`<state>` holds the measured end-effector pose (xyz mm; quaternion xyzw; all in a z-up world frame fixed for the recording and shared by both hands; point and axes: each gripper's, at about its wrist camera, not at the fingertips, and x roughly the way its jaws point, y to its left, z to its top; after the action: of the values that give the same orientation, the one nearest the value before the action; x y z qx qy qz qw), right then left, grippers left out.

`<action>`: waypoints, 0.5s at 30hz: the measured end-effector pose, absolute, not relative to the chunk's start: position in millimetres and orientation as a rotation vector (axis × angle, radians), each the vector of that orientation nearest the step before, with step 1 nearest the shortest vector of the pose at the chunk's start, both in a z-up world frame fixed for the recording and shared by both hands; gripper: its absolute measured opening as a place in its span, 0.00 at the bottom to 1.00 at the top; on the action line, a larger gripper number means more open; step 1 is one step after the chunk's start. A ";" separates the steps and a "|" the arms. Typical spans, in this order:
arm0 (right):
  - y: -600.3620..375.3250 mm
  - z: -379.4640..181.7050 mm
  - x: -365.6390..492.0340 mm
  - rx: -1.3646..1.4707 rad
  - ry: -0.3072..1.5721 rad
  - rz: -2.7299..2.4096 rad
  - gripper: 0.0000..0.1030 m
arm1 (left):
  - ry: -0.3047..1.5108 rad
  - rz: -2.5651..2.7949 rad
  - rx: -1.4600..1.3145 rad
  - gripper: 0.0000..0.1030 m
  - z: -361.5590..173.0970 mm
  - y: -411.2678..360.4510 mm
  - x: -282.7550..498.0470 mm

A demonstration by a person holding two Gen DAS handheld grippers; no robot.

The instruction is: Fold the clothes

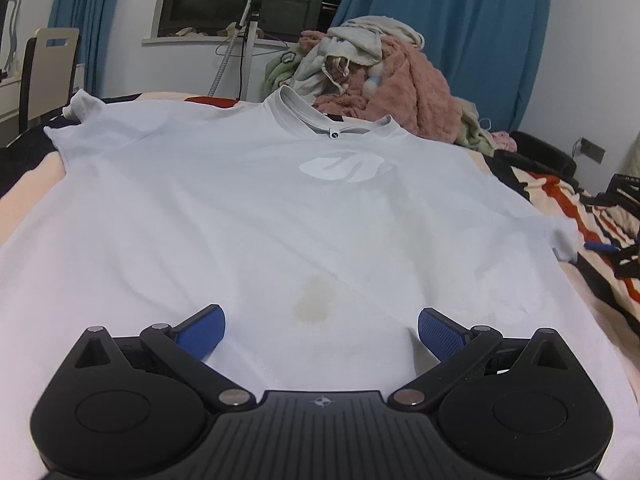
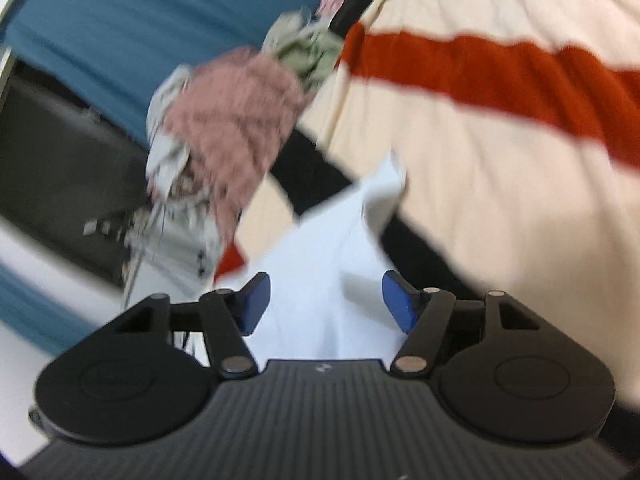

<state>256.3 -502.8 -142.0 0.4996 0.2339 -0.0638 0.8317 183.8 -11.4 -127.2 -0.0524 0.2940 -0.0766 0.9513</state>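
One white T-shirt (image 1: 256, 208) lies spread flat on the bed, collar at twelve o'clock, a pale logo print (image 1: 346, 168) on the chest and one yellowish stain (image 1: 314, 296) near the hem. Its sleeves reach toward ten and three o'clock. The left gripper (image 1: 321, 330) hovers low over the hem at six o'clock, jaws released and spread wide, holding nothing. One pile of laundry (image 1: 372, 80) — pink fleece, grey and green pieces — sits beyond the collar at one o'clock. The right wrist view is blurred and tilted: the right gripper (image 2: 326, 300) has its jaws apart with white cloth (image 2: 332, 248) lying between them, not pinched. The striped blanket (image 2: 500, 128) fills the upper right; the shirt's remainder is cut off there.
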 end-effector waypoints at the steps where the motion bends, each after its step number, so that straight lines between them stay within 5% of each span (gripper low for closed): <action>1: -496.0 -148.4 253.7 1.073 0.531 -0.123 0.63 | 0.600 -0.156 -0.104 1.00 -126.7 -11.3 183.2; 9: -465.6 -186.2 265.2 1.108 0.574 -0.110 0.53 | 0.610 -0.151 -0.068 1.00 -127.2 -14.3 180.9; 12: -462.4 -187.4 279.2 1.035 0.546 -0.157 0.30 | 0.612 -0.149 -0.055 1.00 -128.6 -15.8 181.5; 13: -460.9 -184.8 282.8 1.001 0.529 -0.175 0.09 | 0.612 -0.148 -0.052 1.00 -129.1 -16.2 181.8; 15: -464.7 -180.8 286.4 0.961 0.492 -0.200 0.05 | 0.613 -0.143 -0.045 1.00 -130.0 -17.4 182.6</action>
<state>286.4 -464.7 -180.8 0.4569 0.2340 -0.0951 0.8529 182.6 -17.4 -130.0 -0.0220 0.3016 -0.0704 0.9506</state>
